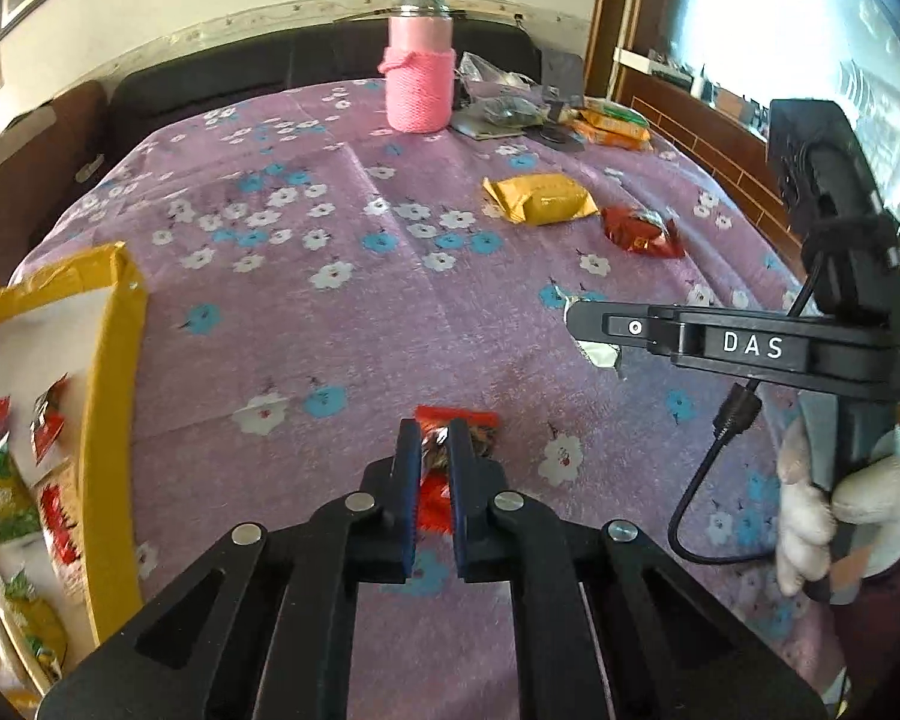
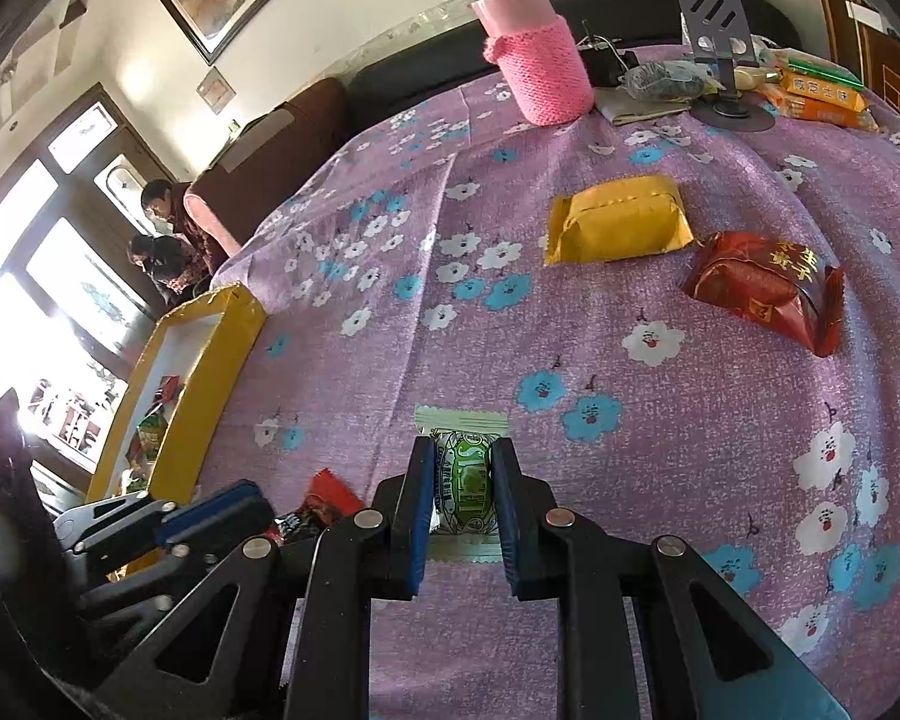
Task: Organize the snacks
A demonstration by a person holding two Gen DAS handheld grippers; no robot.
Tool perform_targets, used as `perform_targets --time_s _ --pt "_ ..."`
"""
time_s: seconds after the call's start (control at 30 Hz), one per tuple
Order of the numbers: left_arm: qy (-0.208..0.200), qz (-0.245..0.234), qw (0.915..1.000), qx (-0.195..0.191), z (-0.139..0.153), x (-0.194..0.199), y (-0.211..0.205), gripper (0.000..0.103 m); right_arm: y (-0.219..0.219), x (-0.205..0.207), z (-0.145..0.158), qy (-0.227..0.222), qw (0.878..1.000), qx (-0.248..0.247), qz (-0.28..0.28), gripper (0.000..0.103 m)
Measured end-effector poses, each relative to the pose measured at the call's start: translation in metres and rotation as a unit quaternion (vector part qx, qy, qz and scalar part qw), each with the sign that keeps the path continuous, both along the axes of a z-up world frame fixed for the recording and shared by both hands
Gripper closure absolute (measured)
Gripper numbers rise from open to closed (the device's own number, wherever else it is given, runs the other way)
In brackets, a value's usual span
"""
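My left gripper (image 1: 435,441) is shut on a red-orange snack packet (image 1: 456,420) just above the purple flowered tablecloth (image 1: 330,324). My right gripper (image 2: 463,456) is shut on a white and green snack packet (image 2: 465,474); it also shows in the left wrist view (image 1: 576,324), with a bit of white wrapper (image 1: 600,354) under it. A yellow box (image 1: 111,360) holding several snack packets stands at the left, also seen in the right wrist view (image 2: 210,372). A gold packet (image 2: 618,228) and a dark red packet (image 2: 762,288) lie farther back on the cloth.
A pink bottle in a knitted sleeve (image 2: 537,60) stands at the far side, with a phone stand (image 2: 720,30), a clear bag (image 2: 660,81) and orange biscuit packs (image 2: 822,96) beside it. A dark sofa (image 1: 270,60) runs behind the table. Two people (image 2: 168,234) are at the far left.
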State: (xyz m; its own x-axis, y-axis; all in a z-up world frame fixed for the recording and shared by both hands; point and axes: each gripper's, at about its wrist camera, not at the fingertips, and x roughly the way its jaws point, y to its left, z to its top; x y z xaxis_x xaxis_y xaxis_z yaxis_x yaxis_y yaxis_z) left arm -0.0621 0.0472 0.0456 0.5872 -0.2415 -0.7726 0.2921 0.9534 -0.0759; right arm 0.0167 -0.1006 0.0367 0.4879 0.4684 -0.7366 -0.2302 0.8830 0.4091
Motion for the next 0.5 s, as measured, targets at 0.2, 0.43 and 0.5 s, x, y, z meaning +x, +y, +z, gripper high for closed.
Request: perform_targets --time_s 0.2,0.43,0.5 --pt "0.014 -0.043 0.9986 0.028 -0.013 -0.004 -0.011 0.068 0.004 0.000 -0.004 0.007 1.000 -0.003 0.002 0.083" --pt "0.022 -0.050 0.9968 0.059 -0.024 0.005 -0.030 0.071 0.006 -0.001 -0.005 0.007 1.000 -0.005 0.004 0.083" --pt "0.016 -0.049 0.9970 0.058 -0.023 0.001 -0.031 0.071 0.005 -0.001 -0.005 0.006 1.000 -0.002 0.004 0.083"
